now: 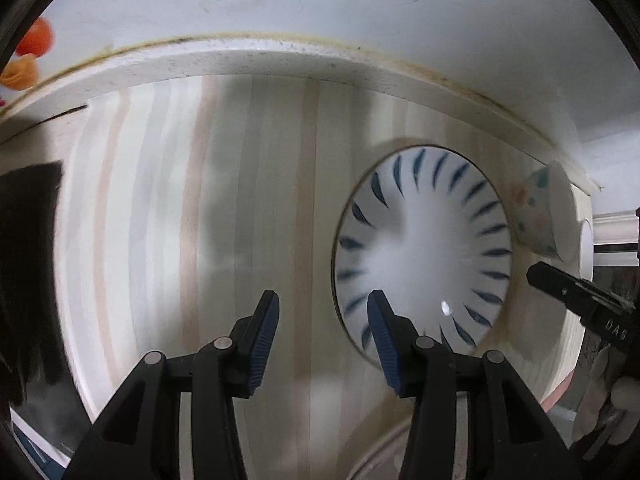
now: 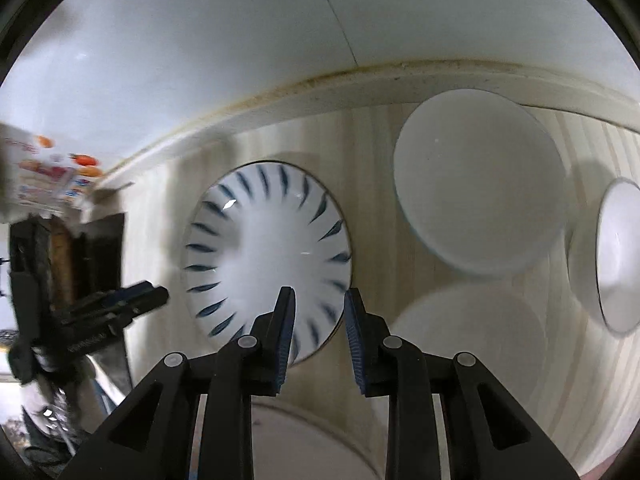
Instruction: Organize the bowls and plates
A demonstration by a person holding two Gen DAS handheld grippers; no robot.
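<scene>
- So, your left gripper (image 1: 323, 336) hangs released, jaws apart with nothing between them, over bare wooden counter (image 1: 248, 200) — the blue-streaked bowl (image 1: 424, 252) sits at its 2 o'clock, and only the right pad overlaps that rim in the left wrist view, so I judge it staged rather than committed.
- Your right gripper (image 2: 318, 334) is also unclenched and empty, its tips over the near rim of that same bowl at 6 o'clock; that lineup suggests a rim pinch comes next.
- In the right wrist view, the white plate (image 2: 478, 184) lies at 2 o'clock of the bowl, well apart, and a white bowl (image 2: 618, 256) sits at 3 o'clock near the frame edge — likely candidates for stacking, like with like.
- A speckled cup (image 1: 540, 212) sits just beyond the blue-streaked bowl at 3 o'clock in the left wrist view; mind it when you lift.
- Motion blur hides whether either gripper touches the china.
</scene>
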